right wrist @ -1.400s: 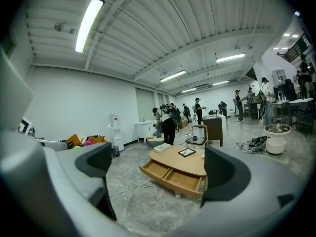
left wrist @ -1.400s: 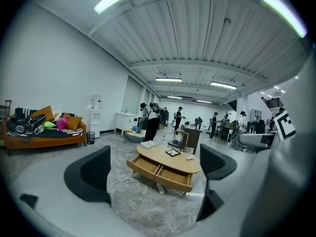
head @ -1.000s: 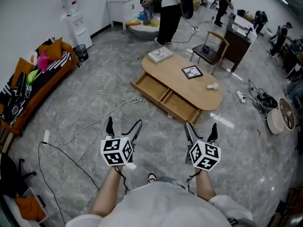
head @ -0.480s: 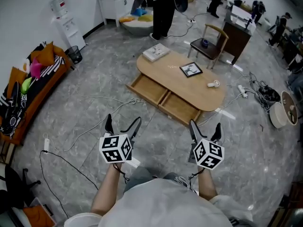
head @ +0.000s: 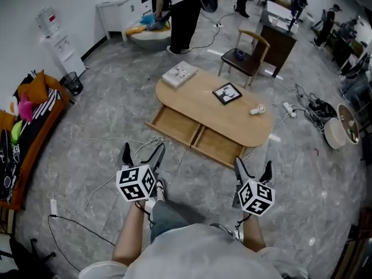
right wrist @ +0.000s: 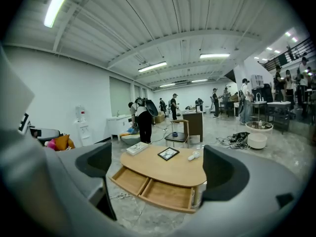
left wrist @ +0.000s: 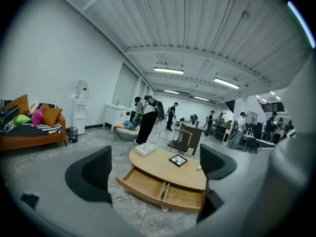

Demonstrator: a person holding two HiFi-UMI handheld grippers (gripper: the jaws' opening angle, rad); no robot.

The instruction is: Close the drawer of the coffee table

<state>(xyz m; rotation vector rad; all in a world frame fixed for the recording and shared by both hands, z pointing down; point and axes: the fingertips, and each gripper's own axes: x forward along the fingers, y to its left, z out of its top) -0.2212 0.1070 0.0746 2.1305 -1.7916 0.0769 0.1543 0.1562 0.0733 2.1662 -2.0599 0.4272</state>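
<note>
Coffee table [head: 228,118] — book [head: 179,74], picture frame [head: 227,93]

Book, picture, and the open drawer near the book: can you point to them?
Book [head: 179,73]: head view, middle of its cover.
Picture [head: 227,93]: head view, middle of the frame.
Drawer [head: 172,125]: head view, bare wooden bottom inside.

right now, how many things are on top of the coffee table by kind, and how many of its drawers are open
open drawers: 2
book: 1
framed picture: 1
small white object: 1
total: 5
</note>
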